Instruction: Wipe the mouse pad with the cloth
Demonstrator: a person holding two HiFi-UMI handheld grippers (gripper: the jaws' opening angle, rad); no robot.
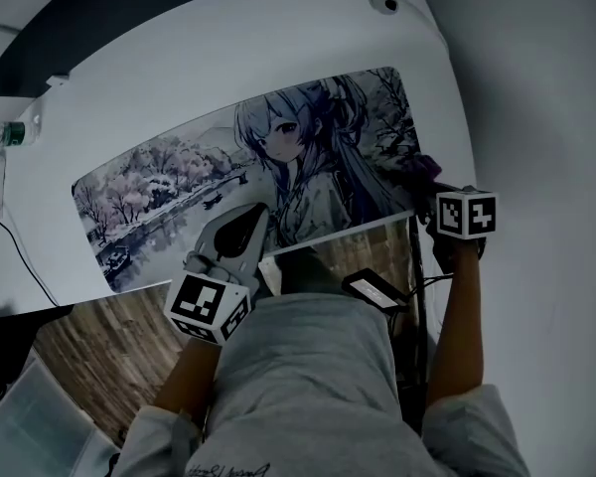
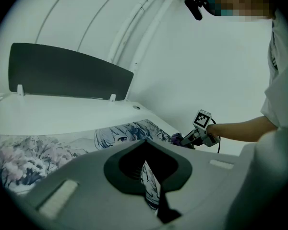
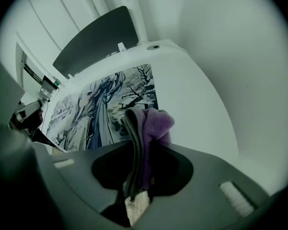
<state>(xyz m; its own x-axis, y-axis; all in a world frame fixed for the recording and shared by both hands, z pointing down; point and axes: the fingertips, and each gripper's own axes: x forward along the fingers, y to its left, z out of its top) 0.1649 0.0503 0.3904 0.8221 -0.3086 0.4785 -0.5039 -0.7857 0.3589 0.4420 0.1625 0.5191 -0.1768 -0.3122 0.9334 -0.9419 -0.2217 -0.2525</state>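
Note:
A long mouse pad (image 1: pixel 169 192) printed with an anime girl and blossom trees lies flat on the white table (image 1: pixel 179 87). My right gripper (image 1: pixel 424 182) hovers at the pad's near right corner, shut on a folded purple and grey cloth (image 3: pixel 156 123). The cloth (image 1: pixel 417 165) bunches ahead of its jaws, over the pad's edge. My left gripper (image 1: pixel 243 229) lies over the pad's front edge near the middle; its jaws stand almost together, with a thin slit showing the pad (image 2: pixel 48 152). The left gripper view catches the right gripper (image 2: pixel 192 139) across the table.
A dark panel (image 2: pixel 67 73) stands along the table's far edge. A bottle with a green band (image 1: pixel 10 134) stands at the far left, with a black cable (image 1: pixel 20 256) below it. A small black device (image 1: pixel 375 289) lies near my body. Wooden floor (image 1: pixel 99 346) shows below the table.

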